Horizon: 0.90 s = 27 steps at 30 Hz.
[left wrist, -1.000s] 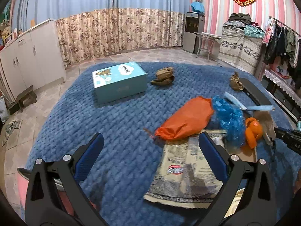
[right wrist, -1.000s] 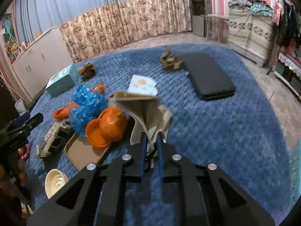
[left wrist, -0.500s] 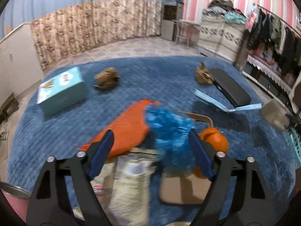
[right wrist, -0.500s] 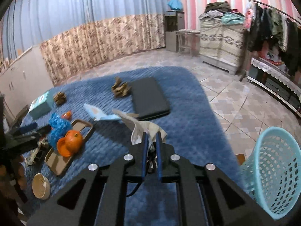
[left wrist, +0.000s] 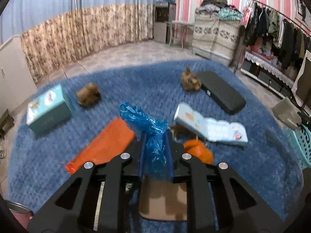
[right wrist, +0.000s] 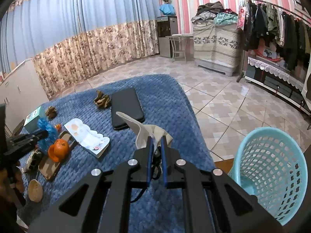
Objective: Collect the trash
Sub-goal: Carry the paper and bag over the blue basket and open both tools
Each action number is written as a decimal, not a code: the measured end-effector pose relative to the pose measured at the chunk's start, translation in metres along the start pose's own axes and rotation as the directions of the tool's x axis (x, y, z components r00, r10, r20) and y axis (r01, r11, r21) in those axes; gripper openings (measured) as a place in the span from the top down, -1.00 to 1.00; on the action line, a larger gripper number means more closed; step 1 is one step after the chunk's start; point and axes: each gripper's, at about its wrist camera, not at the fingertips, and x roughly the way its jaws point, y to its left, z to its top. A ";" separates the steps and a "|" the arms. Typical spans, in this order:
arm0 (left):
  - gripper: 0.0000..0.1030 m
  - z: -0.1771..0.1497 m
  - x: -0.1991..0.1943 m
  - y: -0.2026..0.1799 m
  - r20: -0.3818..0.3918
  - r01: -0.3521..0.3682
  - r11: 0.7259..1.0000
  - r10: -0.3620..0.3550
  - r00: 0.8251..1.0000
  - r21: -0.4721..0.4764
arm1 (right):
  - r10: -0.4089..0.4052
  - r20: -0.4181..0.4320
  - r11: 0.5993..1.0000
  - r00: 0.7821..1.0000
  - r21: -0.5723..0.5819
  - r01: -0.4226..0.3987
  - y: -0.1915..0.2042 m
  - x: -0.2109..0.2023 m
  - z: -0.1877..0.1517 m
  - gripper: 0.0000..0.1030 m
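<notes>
My left gripper (left wrist: 155, 136) is shut on a crumpled blue plastic bag (left wrist: 147, 124), held above the blue blanket (left wrist: 58, 151). My right gripper (right wrist: 155, 141) is shut on a beige cloth rag (right wrist: 140, 130), held over the blanket's right side. A light-blue trash basket (right wrist: 270, 167) stands on the floor to the right of it; its rim also shows in the left wrist view (left wrist: 303, 141). An orange bag (left wrist: 108, 143), orange peel (left wrist: 198, 151) and two brown crumpled wads (left wrist: 88, 96) (left wrist: 190, 79) lie on the blanket.
A teal box (left wrist: 46, 110), an open booklet (left wrist: 210, 126), a black pad (left wrist: 219, 93) and a brown tray (left wrist: 163, 200) lie on the blanket. A small bowl (right wrist: 35, 190) sits at its left edge. Clothes rack (right wrist: 276, 23) and tiled floor (right wrist: 233, 106) at right.
My left gripper closed on the blue bag and lifted it. My right gripper carried the beige rag rightward, off the pile, toward the blue basket; the booklet dropped onto the blanket.
</notes>
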 end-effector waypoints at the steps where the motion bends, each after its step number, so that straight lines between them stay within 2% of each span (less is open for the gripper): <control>1: 0.68 0.003 -0.005 0.001 0.017 -0.003 1.000 0.003 1.000 -0.002 | -0.003 0.008 1.000 1.000 0.006 0.003 -0.004 -0.003 0.001 0.82; 7: 0.68 0.024 -0.043 -0.017 0.150 0.013 1.000 -0.012 0.989 -0.007 | -0.047 0.056 0.997 0.997 0.070 0.043 -0.036 -0.023 0.000 0.82; 10: 0.68 0.030 -0.049 -0.045 0.180 0.039 0.999 -0.044 0.983 0.030 | -0.097 0.070 0.991 0.993 0.096 0.091 -0.058 -0.034 -0.001 0.82; 14: 0.68 0.032 -0.043 -0.093 0.168 0.107 0.991 -0.119 0.979 0.077 | -0.180 0.078 0.977 0.981 0.134 0.169 -0.090 -0.048 -0.005 0.82; 16: 0.68 0.031 -0.038 -0.117 0.158 0.144 0.985 -0.158 0.975 0.097 | -0.254 0.075 0.959 0.964 0.149 0.241 -0.111 -0.056 -0.007 0.82; 19: 0.68 0.028 -0.032 -0.153 0.139 0.192 0.973 -0.210 0.968 0.131 | -0.325 0.071 0.933 0.943 0.189 0.308 -0.139 -0.067 -0.012 0.82; 23: 0.68 0.022 -0.024 -0.204 0.117 0.256 0.949 -0.280 0.953 0.186 | -0.410 0.048 0.891 0.911 0.232 0.389 -0.173 -0.080 -0.020 0.82; 27: 0.68 0.016 -0.020 -0.256 0.090 0.323 0.914 -0.353 0.931 0.245 | -0.450 0.031 0.864 0.893 0.269 0.426 -0.197 -0.087 -0.026 0.82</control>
